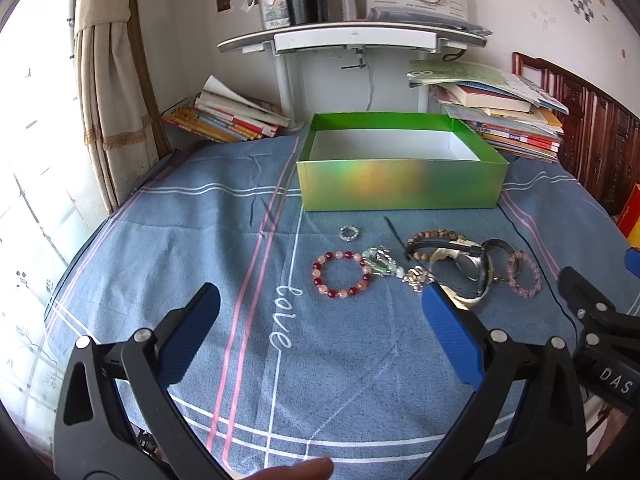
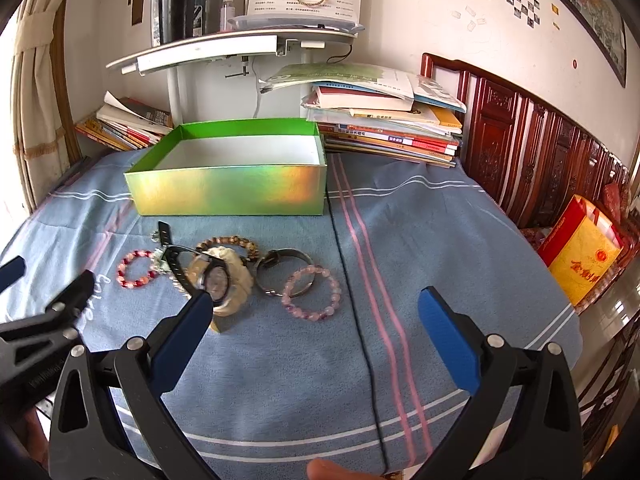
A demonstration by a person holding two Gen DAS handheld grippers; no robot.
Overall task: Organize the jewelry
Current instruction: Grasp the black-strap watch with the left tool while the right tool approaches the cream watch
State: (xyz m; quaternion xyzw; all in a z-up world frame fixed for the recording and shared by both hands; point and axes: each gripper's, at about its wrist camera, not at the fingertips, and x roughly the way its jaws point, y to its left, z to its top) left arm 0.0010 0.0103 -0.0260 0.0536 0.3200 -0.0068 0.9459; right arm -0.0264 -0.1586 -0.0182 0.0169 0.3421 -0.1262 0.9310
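A blue cloth (image 1: 208, 216) with pink and white stripes is spread over the table. Stacks of books (image 2: 384, 120) are piled at its far edge, under a white shelf (image 1: 352, 38). A tied curtain (image 1: 104, 80) is seen at the left, a carved wooden headboard (image 2: 532, 148) at the right.

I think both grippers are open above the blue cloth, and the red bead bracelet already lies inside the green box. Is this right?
Not quite. The red bead bracelet is not in the green box; it lies on the blue cloth in front of it, as the left wrist view shows. The box looks empty. The left gripper and right gripper are indeed open.
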